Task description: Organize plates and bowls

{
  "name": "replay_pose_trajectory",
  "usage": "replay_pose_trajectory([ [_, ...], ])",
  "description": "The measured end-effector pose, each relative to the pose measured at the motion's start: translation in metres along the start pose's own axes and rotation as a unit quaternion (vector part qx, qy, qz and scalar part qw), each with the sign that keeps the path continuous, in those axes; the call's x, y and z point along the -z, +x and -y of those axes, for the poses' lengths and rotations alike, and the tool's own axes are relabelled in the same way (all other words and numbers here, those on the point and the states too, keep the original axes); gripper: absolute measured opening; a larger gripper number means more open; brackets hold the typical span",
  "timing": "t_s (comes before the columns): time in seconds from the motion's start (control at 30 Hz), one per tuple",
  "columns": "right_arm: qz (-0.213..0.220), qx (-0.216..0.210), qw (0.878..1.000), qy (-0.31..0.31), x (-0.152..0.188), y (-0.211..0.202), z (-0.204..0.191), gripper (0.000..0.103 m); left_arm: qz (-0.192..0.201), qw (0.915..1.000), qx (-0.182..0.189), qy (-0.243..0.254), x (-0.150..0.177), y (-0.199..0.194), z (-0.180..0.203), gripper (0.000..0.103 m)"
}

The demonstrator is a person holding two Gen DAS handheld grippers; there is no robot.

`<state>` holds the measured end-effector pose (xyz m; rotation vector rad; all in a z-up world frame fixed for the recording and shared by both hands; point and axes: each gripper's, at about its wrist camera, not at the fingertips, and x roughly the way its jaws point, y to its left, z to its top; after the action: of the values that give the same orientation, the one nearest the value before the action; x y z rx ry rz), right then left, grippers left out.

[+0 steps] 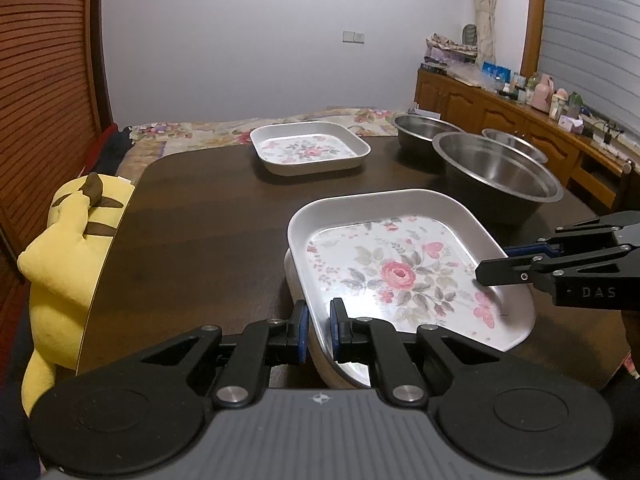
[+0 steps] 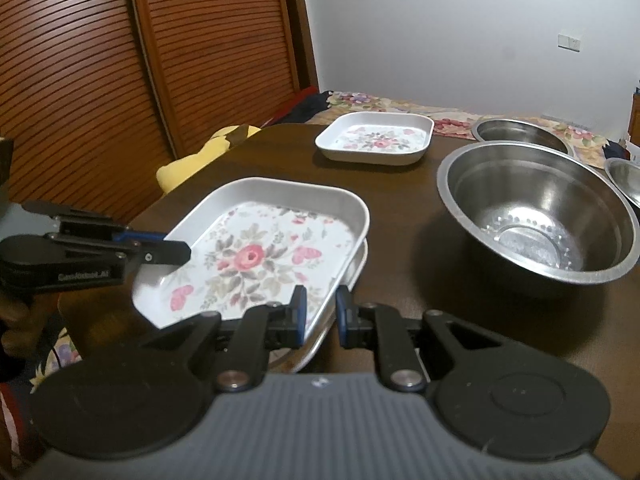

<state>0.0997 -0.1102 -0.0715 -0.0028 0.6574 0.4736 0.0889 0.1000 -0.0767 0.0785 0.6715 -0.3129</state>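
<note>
A floral square plate [image 1: 404,276] is held at opposite edges above a second plate [image 1: 316,344] on the near part of the table [image 1: 208,216]; stacking appears to be the step in hand. Its rim is straddled by the left claw [image 1: 319,330] and the right claw [image 2: 321,312], each pinching the wall, though actual contact cannot be fully confirmed. Next, level lowering and release are called for. A third plate [image 1: 308,148] lies far off; three steel bowls, the nearest one [image 2: 536,212] included, stand empty at right.
</note>
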Motion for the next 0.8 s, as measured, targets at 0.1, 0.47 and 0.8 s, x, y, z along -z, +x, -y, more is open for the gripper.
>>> replay_pose_trajectory([
  [0.1,0.003,0.001,1.0,0.004,0.001,0.001,-0.001,0.017,0.004,0.9999,-0.008,0.01,0.002,0.0,0.003,0.012],
  [0.47,0.028,0.014,0.999,0.018,0.005,0.002,-0.003,0.018,0.018,0.9986,-0.034,0.035,0.007,0.003,0.011,0.012],
  [0.8,0.03,0.011,0.999,0.034,0.01,0.003,-0.001,0.018,0.013,0.9987,-0.037,0.031,0.008,0.008,0.009,0.012],
])
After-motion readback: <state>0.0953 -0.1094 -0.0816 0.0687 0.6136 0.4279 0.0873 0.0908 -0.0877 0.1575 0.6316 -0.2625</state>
